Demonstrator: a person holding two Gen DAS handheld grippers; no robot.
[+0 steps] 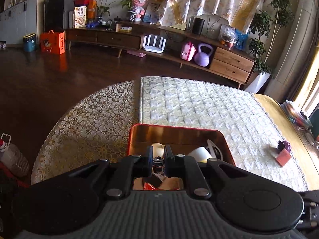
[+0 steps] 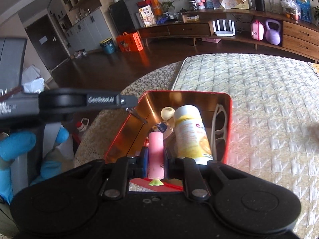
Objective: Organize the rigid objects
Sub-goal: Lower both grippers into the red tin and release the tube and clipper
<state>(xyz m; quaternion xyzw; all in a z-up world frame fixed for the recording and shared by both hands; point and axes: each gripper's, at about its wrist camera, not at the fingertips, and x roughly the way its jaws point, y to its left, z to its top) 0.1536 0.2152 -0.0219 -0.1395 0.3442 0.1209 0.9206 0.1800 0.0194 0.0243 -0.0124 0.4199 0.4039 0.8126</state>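
A: Right hand-held gripper (image 2: 156,160) is nearest the lens in the right wrist view. Jaws pinch a pink cylinder (image 2: 156,155), upright between the pads, green tip at its bottom end, held over the near edge of the red tin box (image 2: 228,119).

B: Left one?

A: Left hand-held gripper (image 1: 159,159) jaws sit nearly together around a small metallic part (image 1: 158,160). Cannot tell what that part is, or whether it is truly clamped. It hovers over the same box (image 1: 179,127).

B: Box contents?

A: Right view shows one white-and-yellow bottle (image 2: 191,133) lying lengthwise, one small clear bottle with a blue label (image 2: 162,128), one pale round item (image 2: 167,113), and white eyeglass frames (image 2: 219,123) against the right wall. Left view only catches the round item (image 1: 157,146), the bottle's white end (image 1: 200,153) and part of the frames (image 1: 213,147); the gripper body hides the rest. Something red-orange (image 1: 151,186) shows under the left jaws, unidentifiable.

B: Anything outside the box?

A: Left view only: one pink block with a purple thing on top (image 1: 284,152) on the quilted mat (image 1: 199,103), well right of the box. The box sits on the worktop (image 1: 89,119), across the edge where lace cover meets mat. In the right view a blue-gloved hand (image 2: 18,145) is cut off at the left.
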